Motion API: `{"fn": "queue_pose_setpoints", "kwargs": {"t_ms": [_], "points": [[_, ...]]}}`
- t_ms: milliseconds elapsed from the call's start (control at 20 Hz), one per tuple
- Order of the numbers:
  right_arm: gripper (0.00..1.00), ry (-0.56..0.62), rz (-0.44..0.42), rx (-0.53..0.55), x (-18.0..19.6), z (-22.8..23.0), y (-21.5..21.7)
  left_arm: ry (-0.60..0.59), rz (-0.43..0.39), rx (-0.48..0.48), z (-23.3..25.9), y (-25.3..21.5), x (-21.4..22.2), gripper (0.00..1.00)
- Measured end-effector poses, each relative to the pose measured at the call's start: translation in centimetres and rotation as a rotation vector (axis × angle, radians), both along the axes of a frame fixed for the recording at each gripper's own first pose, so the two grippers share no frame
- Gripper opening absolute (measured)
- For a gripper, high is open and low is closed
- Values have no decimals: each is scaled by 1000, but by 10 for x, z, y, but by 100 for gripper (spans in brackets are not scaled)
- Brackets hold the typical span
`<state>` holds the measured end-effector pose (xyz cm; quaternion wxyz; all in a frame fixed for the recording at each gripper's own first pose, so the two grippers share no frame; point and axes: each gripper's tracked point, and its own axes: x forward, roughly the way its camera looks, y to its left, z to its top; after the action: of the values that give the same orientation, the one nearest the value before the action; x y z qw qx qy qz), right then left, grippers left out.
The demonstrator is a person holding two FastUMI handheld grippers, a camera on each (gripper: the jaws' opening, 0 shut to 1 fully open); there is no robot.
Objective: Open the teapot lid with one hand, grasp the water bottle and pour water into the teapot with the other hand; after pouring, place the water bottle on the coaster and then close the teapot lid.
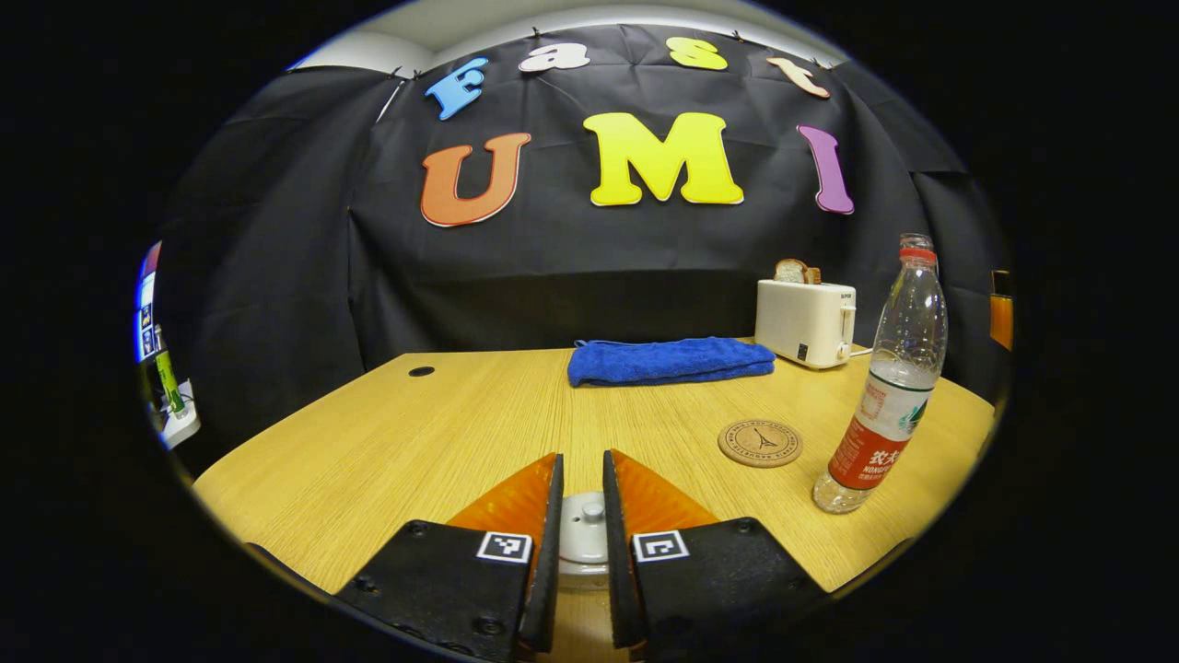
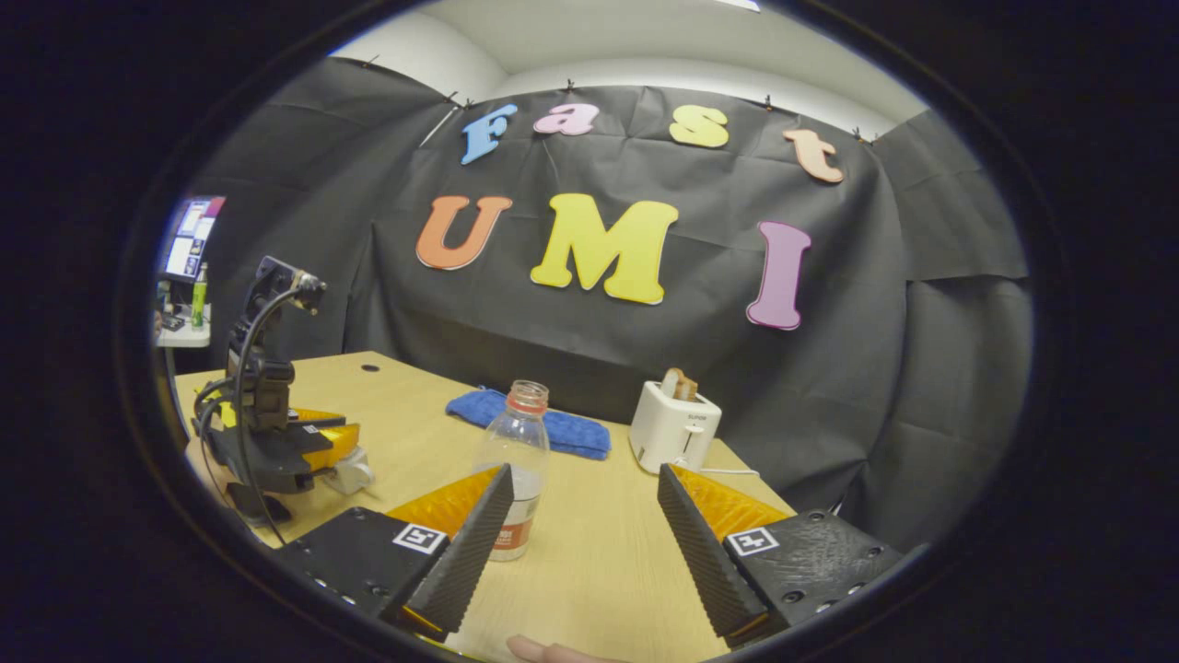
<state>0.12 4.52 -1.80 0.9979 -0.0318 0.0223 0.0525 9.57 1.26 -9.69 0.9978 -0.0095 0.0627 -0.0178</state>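
My left gripper (image 1: 582, 460) is shut on the knob of the white teapot lid (image 1: 585, 534), which fills the narrow gap between its fingers. From the right gripper view, that left gripper (image 2: 295, 447) sits over the white teapot (image 2: 355, 471) at the table's left. The clear water bottle (image 1: 889, 396), capless with a red label, stands upright to the right, about a third full. My right gripper (image 2: 585, 471) is open, and the bottle (image 2: 513, 460) stands just behind its left fingertip, outside the gap. A round cork coaster (image 1: 760, 443) lies left of the bottle.
A folded blue towel (image 1: 668, 359) lies at the back of the wooden table (image 1: 387, 451), with a white toaster (image 1: 806, 322) holding bread to its right. A person's fingertip (image 2: 543, 650) shows at the bottom edge. A cable loops off the left gripper.
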Motion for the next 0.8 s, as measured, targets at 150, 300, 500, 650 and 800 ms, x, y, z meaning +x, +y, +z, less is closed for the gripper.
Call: {"fn": "queue_pose_setpoints", "kwargs": {"t_ms": [150, 300, 500, 650, 800], "points": [[98, 6, 0, -1, 1, -3, 1, -3, -8, -5, 2, -2, -2, 14], [95, 10, 3, -1, 2, -4, 2, -2, -12, -6, 2, -2, -2, 6], [95, 21, -1, -2, 5, -8, 2, 2, -27, -30, 3, -1, -2, 3], [94, 20, -3, -8, 6, -9, 3, 2, -35, -45, 5, -1, -4, 3], [98, 28, 4, -9, 8, -13, 4, -20, -29, -32, 11, -1, -5, 3]]}}
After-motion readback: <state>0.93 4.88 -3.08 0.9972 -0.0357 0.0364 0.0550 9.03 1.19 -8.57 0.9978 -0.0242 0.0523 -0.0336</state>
